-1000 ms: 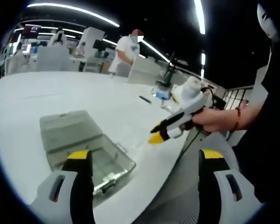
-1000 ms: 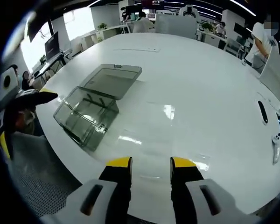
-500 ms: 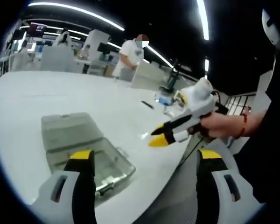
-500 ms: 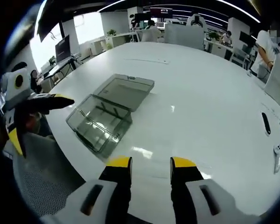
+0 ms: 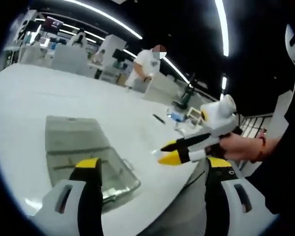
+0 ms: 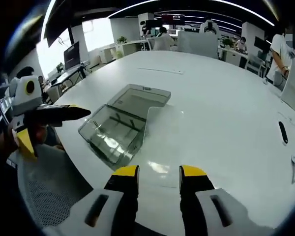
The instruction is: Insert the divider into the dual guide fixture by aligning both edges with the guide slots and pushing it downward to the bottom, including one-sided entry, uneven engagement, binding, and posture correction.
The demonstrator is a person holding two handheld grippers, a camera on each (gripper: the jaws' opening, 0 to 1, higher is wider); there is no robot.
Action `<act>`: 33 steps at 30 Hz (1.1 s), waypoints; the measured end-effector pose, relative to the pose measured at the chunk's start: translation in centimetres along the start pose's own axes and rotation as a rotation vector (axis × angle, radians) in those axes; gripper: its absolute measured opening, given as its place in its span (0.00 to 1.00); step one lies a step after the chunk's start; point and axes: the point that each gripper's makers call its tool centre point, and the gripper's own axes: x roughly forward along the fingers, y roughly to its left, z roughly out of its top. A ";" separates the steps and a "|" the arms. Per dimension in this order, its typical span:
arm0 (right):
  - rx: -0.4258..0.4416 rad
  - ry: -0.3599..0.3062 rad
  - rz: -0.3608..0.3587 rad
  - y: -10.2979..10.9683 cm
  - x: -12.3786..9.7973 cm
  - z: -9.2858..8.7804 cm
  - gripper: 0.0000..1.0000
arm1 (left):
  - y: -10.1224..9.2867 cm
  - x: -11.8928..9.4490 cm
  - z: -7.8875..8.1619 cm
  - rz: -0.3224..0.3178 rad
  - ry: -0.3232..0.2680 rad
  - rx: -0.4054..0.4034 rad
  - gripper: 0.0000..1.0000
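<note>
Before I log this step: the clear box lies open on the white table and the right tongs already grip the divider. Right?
Not quite. The right gripper view shows the right tongs holding nothing. The clear box does lie open on the white table.

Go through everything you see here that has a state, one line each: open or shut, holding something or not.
Clear plastic box: open, lid folded back flat on the table.
Clear divider sheet: standing beside the box, not in the guides.
Left gripper: open, empty.
Right gripper: open with a narrow gap, empty.
</note>
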 end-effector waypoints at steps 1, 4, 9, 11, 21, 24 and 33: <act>-0.001 -0.004 0.001 0.2 0.0 0.0 0.28 | 0.0 0.0 0.1 0.002 -0.003 0.000 0.84; -0.009 -0.005 0.007 0.6 0.0 0.1 0.28 | -0.2 0.2 0.2 0.001 -0.011 -0.013 0.83; -0.008 -0.025 0.020 1.3 -0.3 0.6 0.28 | -0.4 0.7 -0.1 -0.002 0.001 -0.040 0.77; -0.011 -0.032 0.025 1.6 -0.4 0.7 0.28 | -0.3 0.9 -0.4 0.005 0.018 -0.064 0.73; -0.025 -0.046 0.038 2.2 -0.6 1.0 0.28 | -0.1 1.2 0.6 0.010 -0.023 -0.086 0.72; -0.026 -0.056 0.046 2.5 -0.7 1.2 0.28 | 0.0 1.2 0.5 0.016 -0.019 -0.098 0.69; -0.031 -0.054 0.079 3.4 -0.7 1.1 0.28 | 0.2 1.5 0.4 0.020 -0.003 -0.143 0.61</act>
